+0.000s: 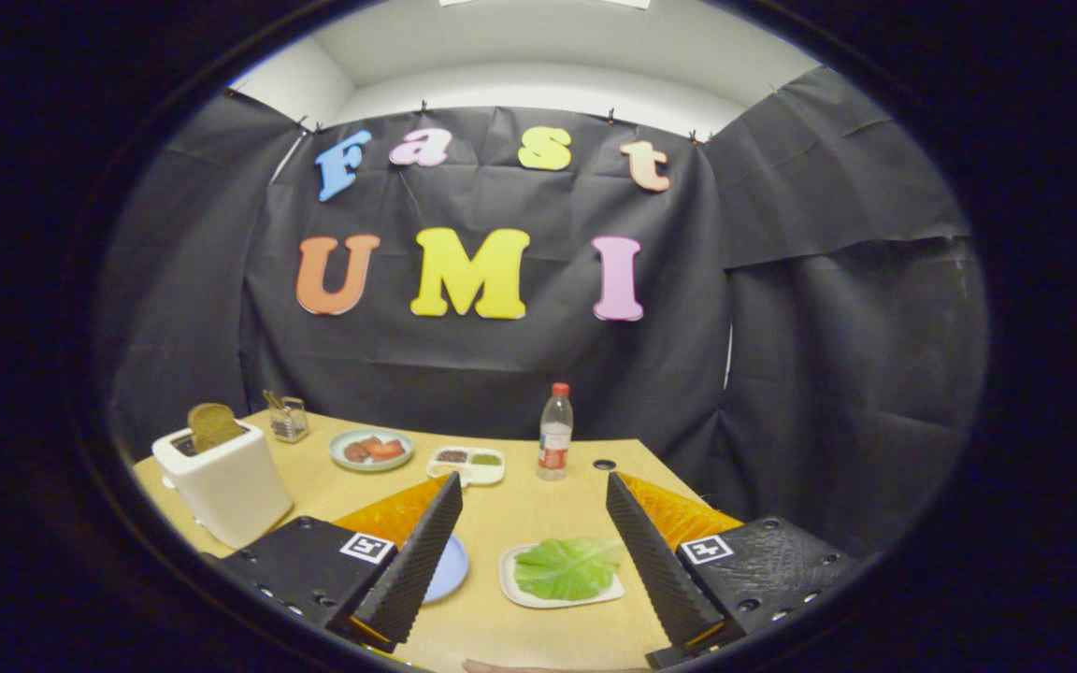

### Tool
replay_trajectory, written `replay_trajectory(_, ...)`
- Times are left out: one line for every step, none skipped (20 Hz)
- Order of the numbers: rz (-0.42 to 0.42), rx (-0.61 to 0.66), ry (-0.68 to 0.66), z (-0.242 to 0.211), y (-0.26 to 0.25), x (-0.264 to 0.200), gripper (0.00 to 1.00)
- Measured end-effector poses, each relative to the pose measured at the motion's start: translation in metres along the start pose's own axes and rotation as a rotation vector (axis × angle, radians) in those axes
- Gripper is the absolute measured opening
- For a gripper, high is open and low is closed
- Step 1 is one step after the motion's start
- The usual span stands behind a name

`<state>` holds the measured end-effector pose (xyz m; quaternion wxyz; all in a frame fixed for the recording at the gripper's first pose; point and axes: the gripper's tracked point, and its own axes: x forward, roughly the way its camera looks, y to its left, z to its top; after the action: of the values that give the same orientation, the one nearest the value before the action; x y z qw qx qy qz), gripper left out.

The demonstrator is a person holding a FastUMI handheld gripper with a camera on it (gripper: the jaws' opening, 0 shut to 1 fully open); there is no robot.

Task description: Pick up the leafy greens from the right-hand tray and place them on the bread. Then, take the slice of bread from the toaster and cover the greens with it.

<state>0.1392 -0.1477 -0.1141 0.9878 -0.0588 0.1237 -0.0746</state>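
Gripper [533, 561] held above the wooden table [538, 505], its two black ribbed fingers [417, 561] spread wide apart, nothing between the pads. Leafy greens [567, 568] lie flat on a white tray [512, 584] just ahead of the fingers, nearer the right one, its inner edge close beside the tray at 3 o'clock. Blue plate [450, 570] at 9 o'clock from the tray, mostly hidden behind the left finger; cannot tell what sits on it. White toaster [225, 481] well off at 10 o'clock from the greens, near the table's edge, a brown slice of bread [213, 425] standing up out of its slot. Beyond the fingers, toward 12 o'clock: a green plate [370, 449] with reddish pieces, a small divided dish [466, 465], a plastic bottle [554, 432] with a red cap, upright. Small clear holder [288, 418] behind the toaster at 1 o'clock from it
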Motion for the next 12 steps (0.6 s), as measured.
replay_trajectory(-0.010, 0.010, 0.039, -0.011, -0.010, 0.014, 0.95)
replay_trajectory(-0.022, 0.024, 0.079, -0.022, -0.021, 0.029, 0.95)
replay_trajectory(-0.034, 0.037, 0.119, -0.033, -0.032, 0.044, 0.95)
replay_trajectory(-0.047, 0.042, 0.153, -0.045, -0.042, 0.057, 0.95)
replay_trajectory(-0.054, 0.046, 0.187, -0.056, -0.050, 0.071, 0.95)
replay_trajectory(-0.067, 0.050, 0.218, -0.067, -0.059, 0.083, 0.95)
replay_trajectory(-0.077, 0.050, 0.253, -0.079, -0.066, 0.096, 0.95)
replay_trajectory(-0.085, 0.049, 0.286, -0.092, -0.071, 0.106, 0.96)
replay_trajectory(-0.089, 0.049, 0.324, -0.104, -0.076, 0.115, 0.96)
replay_trajectory(-0.093, 0.055, 0.365, -0.117, -0.079, 0.124, 0.95)
replay_trajectory(-0.091, 0.056, 0.404, -0.129, -0.080, 0.131, 0.96)
replay_trajectory(-0.083, 0.054, 0.438, -0.139, -0.080, 0.137, 0.96)
